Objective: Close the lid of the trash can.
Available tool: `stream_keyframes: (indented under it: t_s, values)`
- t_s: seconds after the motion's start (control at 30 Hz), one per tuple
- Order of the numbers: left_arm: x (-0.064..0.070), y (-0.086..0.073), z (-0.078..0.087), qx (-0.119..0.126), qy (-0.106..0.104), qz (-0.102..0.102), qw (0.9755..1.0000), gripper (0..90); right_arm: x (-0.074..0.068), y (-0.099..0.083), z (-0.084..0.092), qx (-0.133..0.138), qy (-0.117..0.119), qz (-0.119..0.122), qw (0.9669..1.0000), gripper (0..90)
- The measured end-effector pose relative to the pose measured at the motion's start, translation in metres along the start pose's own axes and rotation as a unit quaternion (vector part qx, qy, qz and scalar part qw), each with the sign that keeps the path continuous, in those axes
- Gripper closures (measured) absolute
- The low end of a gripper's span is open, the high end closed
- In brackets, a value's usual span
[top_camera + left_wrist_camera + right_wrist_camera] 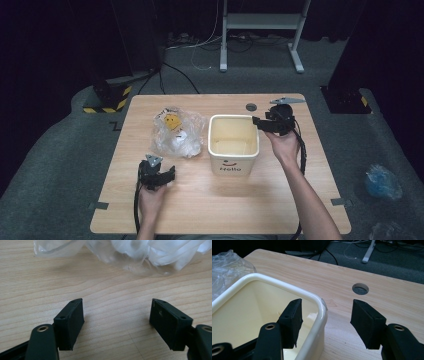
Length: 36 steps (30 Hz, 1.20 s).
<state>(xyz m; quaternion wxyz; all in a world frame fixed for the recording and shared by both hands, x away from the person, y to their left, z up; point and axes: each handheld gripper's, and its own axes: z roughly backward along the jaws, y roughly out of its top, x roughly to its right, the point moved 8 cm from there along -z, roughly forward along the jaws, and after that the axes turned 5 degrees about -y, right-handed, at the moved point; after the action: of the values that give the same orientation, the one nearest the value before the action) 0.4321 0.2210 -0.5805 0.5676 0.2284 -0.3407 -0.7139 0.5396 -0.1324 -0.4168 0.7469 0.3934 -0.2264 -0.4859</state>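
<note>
A cream square bin [233, 150] with "Hello" on its front stands open-topped and empty at the table's middle. My right gripper [257, 122] is at its far right corner, open. In the right gripper view the right gripper [327, 308] straddles the bin's rim [318, 298], one jaw inside and one outside, with gaps on both sides. A crumpled clear plastic bag [177, 132] with a yellow label lies left of the bin. My left gripper [167, 175] hovers low over bare wood in front of the bag [140, 255]. The left gripper [117, 312] is open and holds nothing.
A round cable hole [251, 107] sits in the table top behind the bin, also near the right jaw as the hole [360, 288]. On the floor at the right lies a blue plastic bag [382, 181]. A white desk frame [260, 30] stands behind the table.
</note>
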Motion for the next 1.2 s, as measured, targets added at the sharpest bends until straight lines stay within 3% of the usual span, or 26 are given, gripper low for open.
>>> stream_keyframes:
  t_s: [0.77, 1.2]
  values:
    - [0.000, 0.000, 0.000, 0.000, 0.000, 0.000, 1.0000, 27.5, 0.013, -0.009, 0.019, 0.014, 0.007, -0.007, 0.9999, 42.7]
    - [0.000, 0.000, 0.000, 0.000, -0.001, 0.000, 1.0000, 27.0, 0.026, -0.009, 0.041, 0.040, -0.004, -0.013, 0.9991, 42.9]
